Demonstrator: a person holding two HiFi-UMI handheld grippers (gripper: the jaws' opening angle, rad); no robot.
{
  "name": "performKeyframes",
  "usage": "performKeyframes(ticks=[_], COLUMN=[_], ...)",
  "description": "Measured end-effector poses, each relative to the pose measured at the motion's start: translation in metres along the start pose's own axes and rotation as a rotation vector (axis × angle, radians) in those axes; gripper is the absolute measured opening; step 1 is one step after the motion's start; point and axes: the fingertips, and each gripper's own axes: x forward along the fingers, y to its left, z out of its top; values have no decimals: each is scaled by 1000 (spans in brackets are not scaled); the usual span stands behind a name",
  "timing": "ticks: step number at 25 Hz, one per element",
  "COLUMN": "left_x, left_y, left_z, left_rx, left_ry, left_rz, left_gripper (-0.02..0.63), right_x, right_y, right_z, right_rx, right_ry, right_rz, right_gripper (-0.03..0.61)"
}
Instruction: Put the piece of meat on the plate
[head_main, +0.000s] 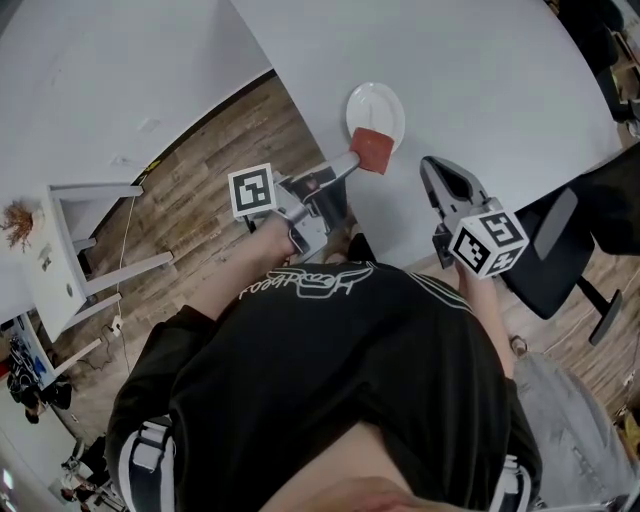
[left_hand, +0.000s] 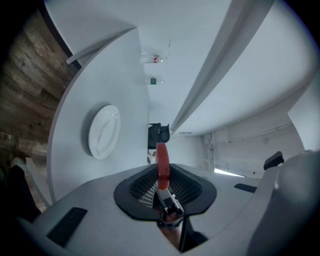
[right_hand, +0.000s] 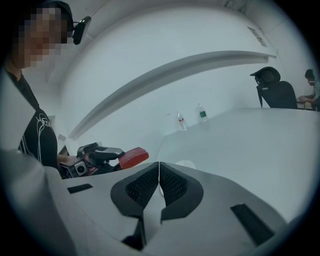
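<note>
Holding the piece of meat by one end: left gripper jaws clenched on it, in the air near the plate on the table. It looks light and stiff with no droop, possibly slick. The end grip seems adequate. Right gripper jaws are pressed together, empty.

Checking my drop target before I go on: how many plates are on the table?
1. The white plate lies near the edge of the table, just beyond the piece of meat held in the left gripper. Table parts outside the views could hide more.
</note>
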Motion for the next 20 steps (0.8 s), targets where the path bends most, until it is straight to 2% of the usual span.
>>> performKeyframes(ticks=[12,20], left_x=[26,37], left_y=[37,65], left_z=[44,55], left_rx=[-44,-49], left_ry=[-63,-95], left_rz=[67,122], left_gripper=[75,75], right_x=[31,39], right_y=[-36,-46], right_z=[-5,-18], right_rx=[36,47], right_ry=[57,81], right_rz=[26,50], right_gripper=[11,11])
